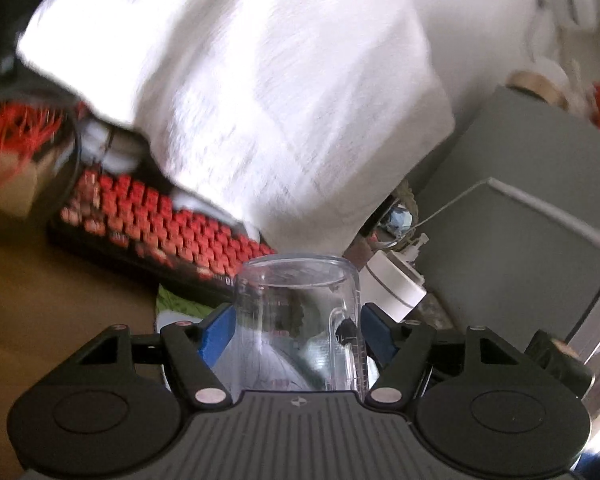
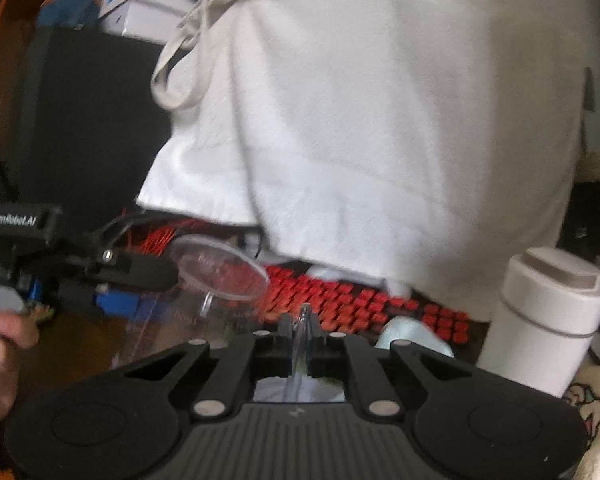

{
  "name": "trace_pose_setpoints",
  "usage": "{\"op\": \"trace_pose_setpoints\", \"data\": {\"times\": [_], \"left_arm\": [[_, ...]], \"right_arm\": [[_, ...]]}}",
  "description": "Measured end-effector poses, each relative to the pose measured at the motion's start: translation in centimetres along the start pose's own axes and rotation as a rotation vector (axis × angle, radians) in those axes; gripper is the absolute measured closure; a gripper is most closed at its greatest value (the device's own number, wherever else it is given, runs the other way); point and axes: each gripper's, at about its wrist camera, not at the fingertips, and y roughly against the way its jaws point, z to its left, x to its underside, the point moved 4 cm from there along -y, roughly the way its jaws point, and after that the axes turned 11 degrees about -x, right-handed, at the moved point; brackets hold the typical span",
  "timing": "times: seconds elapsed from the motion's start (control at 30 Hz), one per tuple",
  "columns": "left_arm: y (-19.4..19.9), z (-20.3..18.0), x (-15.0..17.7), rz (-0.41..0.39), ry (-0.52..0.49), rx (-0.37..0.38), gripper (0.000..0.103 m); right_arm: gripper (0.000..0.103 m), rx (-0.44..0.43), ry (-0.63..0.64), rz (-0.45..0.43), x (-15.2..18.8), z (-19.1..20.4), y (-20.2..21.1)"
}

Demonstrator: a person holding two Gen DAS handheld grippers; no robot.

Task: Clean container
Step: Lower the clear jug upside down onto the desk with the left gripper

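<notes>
A clear plastic container (image 1: 296,320) with a side handle and printed scale marks stands upright between the blue pads (image 1: 216,332) of my left gripper (image 1: 298,328), which is shut on its walls. From the right wrist view the same container (image 2: 220,276) shows its open rim at the left, with the left gripper (image 2: 152,288) around it and a person's hand (image 2: 0,360) behind. My right gripper (image 2: 302,332) is shut on a thin clear plastic piece (image 2: 300,344) seen edge-on. Whether that piece belongs to the container cannot be told.
A large white towel (image 1: 260,100) hangs behind, draped over something hidden. Below it lies a black keyboard with red keys (image 2: 360,304). A white bottle (image 2: 540,320) stands at the right. A grey box (image 1: 520,184) and a black case (image 2: 92,120) flank the scene.
</notes>
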Motion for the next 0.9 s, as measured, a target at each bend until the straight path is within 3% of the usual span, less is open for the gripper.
{"op": "trace_pose_setpoints", "data": {"times": [0.13,0.67,0.73,0.8,0.9], "left_arm": [[1.4,-1.3,1.0,-0.074,-0.124,-0.041,0.035],[4.7,-2.6,4.3,-0.072,-0.209,-0.027,0.032],[4.6,-2.4,4.4,-0.065,-0.201,-0.022,0.030],[4.2,-2.2,4.6,-0.041,-0.191,-0.020,0.019],[3.5,-2.2,4.9,-0.010,-0.197,-0.025,0.012]], "right_arm": [[0.092,-0.023,0.078,0.016,1.3,1.1,0.5],[0.092,-0.071,0.247,0.033,2.9,3.5,3.8],[0.092,-0.085,0.225,0.055,3.3,3.6,3.9],[0.092,-0.082,0.229,0.059,3.5,3.7,3.9],[0.092,-0.069,0.224,0.049,3.4,3.8,3.8]]}}
